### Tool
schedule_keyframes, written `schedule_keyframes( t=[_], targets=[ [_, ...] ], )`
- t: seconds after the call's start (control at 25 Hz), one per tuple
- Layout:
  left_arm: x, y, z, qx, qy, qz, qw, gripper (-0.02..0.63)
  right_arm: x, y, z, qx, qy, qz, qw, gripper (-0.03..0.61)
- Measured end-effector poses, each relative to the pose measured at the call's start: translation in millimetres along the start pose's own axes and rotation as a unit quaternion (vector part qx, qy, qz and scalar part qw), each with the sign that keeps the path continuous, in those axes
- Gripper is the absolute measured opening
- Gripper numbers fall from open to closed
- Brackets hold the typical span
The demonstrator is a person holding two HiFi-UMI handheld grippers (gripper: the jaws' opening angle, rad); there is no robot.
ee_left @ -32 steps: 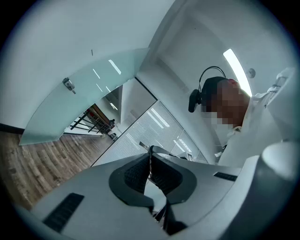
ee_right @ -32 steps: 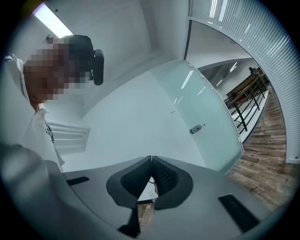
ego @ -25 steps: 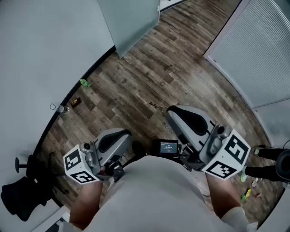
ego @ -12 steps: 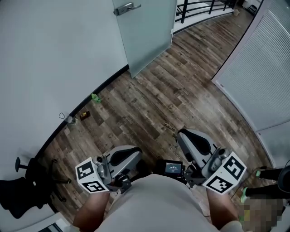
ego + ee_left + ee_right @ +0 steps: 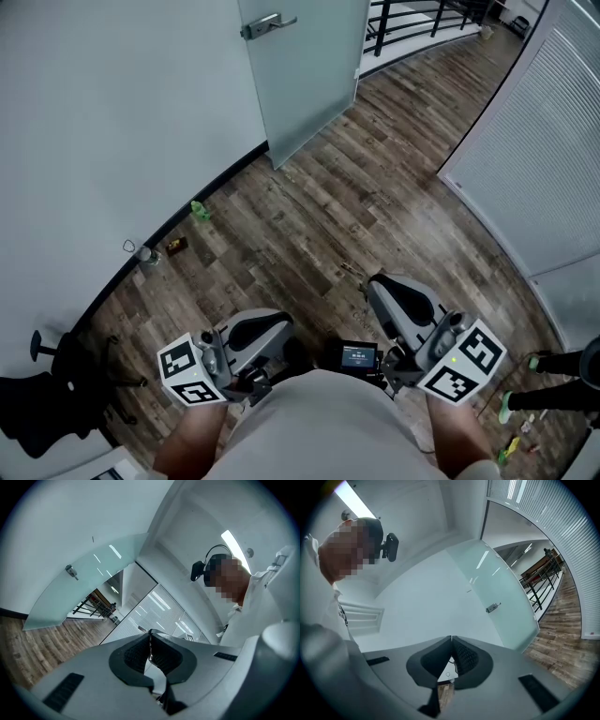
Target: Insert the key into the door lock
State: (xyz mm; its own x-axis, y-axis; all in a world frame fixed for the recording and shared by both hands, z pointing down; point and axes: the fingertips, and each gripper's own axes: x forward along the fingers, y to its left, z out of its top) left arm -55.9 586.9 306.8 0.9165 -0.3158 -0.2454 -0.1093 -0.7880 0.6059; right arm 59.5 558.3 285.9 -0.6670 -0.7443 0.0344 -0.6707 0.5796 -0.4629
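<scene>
My left gripper (image 5: 150,633) has its fingers pressed together, and my right gripper (image 5: 451,638) the same. The frosted door (image 5: 314,75) with its handle (image 5: 269,25) stands at the floor's (image 5: 375,197) far edge, well apart from both.

A: Any writing to read here?

B: None. The small screen (image 5: 354,355) low in the head view shows light figures, too small to make out.

A: And the cubes?

B: The left cube (image 5: 187,373), on the left gripper (image 5: 150,634), and the right cube (image 5: 466,363), on the right gripper (image 5: 451,639), bear only black-and-white square markers. These carry no letters or numbers.
</scene>
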Motion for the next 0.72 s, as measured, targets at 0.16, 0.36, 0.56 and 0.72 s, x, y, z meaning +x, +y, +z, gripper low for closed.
schedule_keyframes(
  t=[0.16,0.36,0.56,0.72],
  targets=[
    [-10,8,0,-0.002,0.005,0.004,1.0000,0.018,6,0,-8,0.004,0.003,-0.008,1.000,0.014],
    [-23,17,4,-0.011,0.015,0.000,0.9998,0.018,19,1,-16,0.008,0.009,-0.025,1.000,0.014],
    [-32,21,6,-0.013,0.023,-0.008,0.9996,0.018,24,4,-20,0.007,0.010,-0.039,0.999,0.014],
    [-40,25,6,-0.011,0.025,-0.007,0.9996,0.018,29,9,-25,0.006,0.010,-0.038,0.999,0.014]
  ],
)
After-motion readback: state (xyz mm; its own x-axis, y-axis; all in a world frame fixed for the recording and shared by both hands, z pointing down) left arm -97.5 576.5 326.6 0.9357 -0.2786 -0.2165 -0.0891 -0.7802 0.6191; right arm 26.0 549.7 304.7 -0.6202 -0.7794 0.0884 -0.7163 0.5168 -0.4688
